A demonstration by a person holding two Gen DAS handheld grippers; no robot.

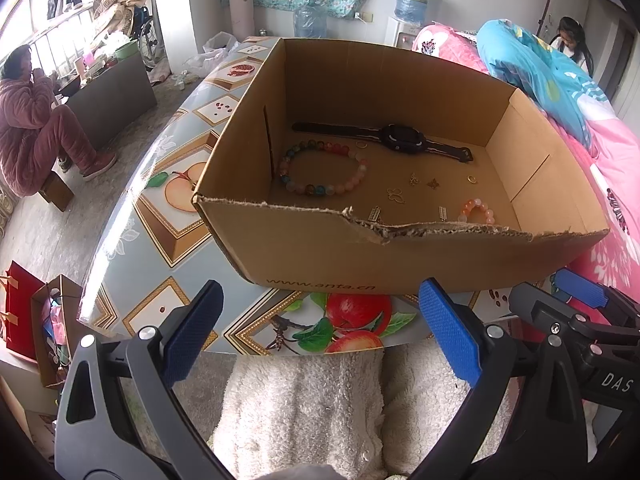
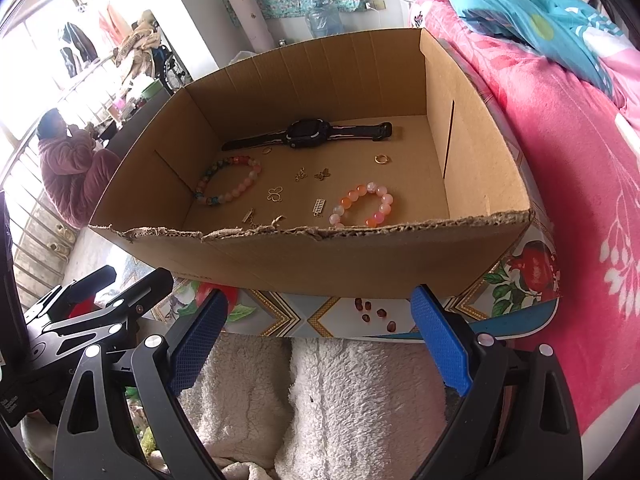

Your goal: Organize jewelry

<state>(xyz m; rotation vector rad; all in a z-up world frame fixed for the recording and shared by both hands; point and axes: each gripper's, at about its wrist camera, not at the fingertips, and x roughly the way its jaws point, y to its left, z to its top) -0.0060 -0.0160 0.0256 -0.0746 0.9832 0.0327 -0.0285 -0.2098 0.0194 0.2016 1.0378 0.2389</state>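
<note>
Hidden: small gold chain piece (image 2: 262,218), partly behind torn brown cardboard box (image 2: 320,256) rim.
Beaded bracelets: multicoloured (image 1: 324,168) and pink-orange (image 2: 362,205), inside box at 12 o'clock.
Left hand-held gripper (image 1: 320,340): released, empty.
Right hand-held gripper (image 2: 318,340): released, empty.

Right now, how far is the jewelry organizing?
All visible pieces already lie in the cardboard box: the black watch, the multicolour bracelet, the pink-orange bracelet, and gold charms and rings. Nothing is in hand: the left tool and right tool are open, outside the box. Whether more sorting remains is unclear.
</note>
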